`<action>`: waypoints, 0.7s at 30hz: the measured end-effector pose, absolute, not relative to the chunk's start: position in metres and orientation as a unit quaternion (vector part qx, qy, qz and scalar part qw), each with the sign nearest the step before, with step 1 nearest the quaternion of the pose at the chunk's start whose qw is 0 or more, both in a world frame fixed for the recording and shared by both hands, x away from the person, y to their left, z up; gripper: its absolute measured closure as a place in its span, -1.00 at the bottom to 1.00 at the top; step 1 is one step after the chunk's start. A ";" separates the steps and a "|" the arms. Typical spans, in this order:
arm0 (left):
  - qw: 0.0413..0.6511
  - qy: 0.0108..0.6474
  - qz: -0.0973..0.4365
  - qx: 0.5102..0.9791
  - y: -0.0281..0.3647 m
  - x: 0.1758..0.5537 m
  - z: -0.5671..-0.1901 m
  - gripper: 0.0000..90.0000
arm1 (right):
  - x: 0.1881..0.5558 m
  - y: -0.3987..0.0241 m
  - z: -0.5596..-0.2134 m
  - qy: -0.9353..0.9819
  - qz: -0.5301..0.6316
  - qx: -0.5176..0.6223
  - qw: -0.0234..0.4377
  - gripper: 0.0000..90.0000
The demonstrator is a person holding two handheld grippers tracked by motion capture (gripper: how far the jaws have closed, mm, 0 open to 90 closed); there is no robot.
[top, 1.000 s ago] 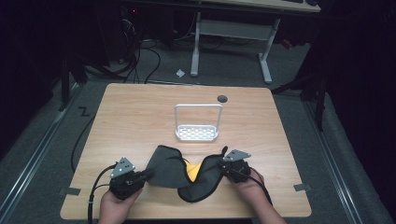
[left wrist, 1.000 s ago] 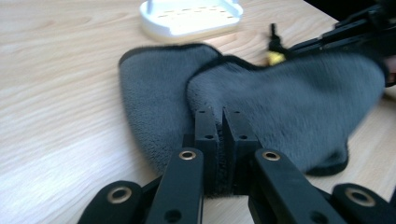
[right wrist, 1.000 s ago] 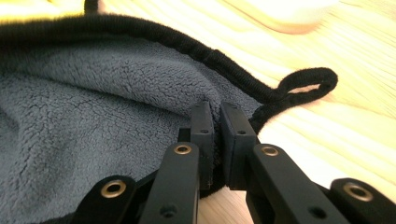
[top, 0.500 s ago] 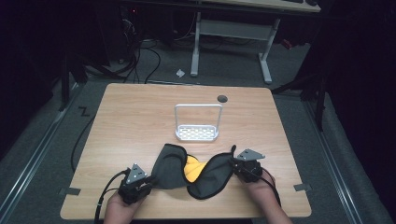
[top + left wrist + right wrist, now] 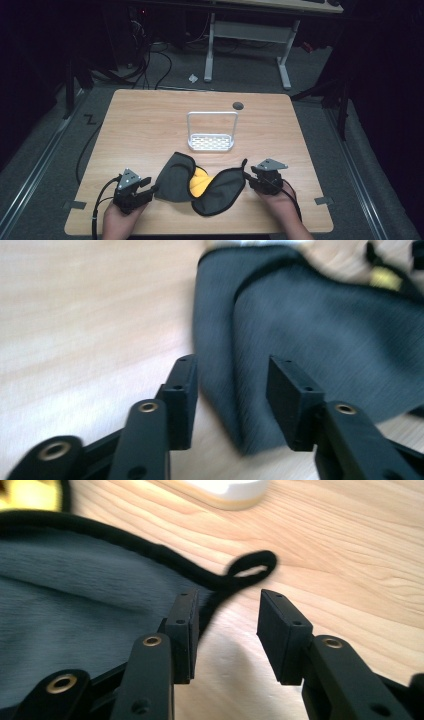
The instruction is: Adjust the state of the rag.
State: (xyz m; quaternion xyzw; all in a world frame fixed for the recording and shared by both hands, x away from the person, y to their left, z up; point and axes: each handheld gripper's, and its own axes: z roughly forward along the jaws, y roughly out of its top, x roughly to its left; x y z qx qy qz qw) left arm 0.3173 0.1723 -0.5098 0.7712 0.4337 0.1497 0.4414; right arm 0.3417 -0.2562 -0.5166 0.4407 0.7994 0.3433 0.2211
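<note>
A dark grey cloth piece (image 5: pixel 220 192) with a yellow lining (image 5: pixel 200 183) lies crumpled near the table's front edge. My left gripper (image 5: pixel 150 190) is at its left end and stands open. In the left gripper view, the cloth (image 5: pixel 325 340) has its edge lying between the open gripper's (image 5: pixel 232 375) jaws. My right gripper (image 5: pixel 248 180) is at the cloth's right end and is also open. In the right gripper view, the cloth's black hanging loop (image 5: pixel 250 567) lies just ahead of that gripper (image 5: pixel 227 615), with the grey cloth (image 5: pixel 75 610) beside its left jaw.
A white rack (image 5: pixel 211 142) with a tall wire handle stands mid-table behind the cloth; its base (image 5: pixel 225 487) appears in the right gripper view. A round hole (image 5: pixel 238 105) is near the table's (image 5: pixel 140 125) far edge. A person's hands hold both grippers.
The cloth has sunk lower and spread to the right. My right gripper moved slightly right; the left one shifted right, then back a little.
</note>
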 end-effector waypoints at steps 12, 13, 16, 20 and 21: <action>0.421 0.440 0.068 0.790 0.115 0.380 -0.509 0.03 | 0.296 -0.175 -0.522 0.871 0.349 0.319 0.135 0.55; 0.416 0.437 0.070 0.794 0.113 0.380 -0.510 0.26 | 0.296 -0.172 -0.525 0.876 0.343 0.312 0.133 0.58; 0.418 0.431 0.076 0.796 0.111 0.377 -0.511 0.76 | 0.297 -0.170 -0.527 0.876 0.340 0.313 0.137 0.72; 0.457 0.426 0.092 0.775 0.123 0.371 -0.497 0.86 | 0.307 -0.178 -0.527 0.867 0.329 0.334 0.167 0.87; 0.469 0.424 0.092 0.770 0.126 0.367 -0.493 0.86 | 0.312 -0.183 -0.527 0.863 0.326 0.345 0.176 0.88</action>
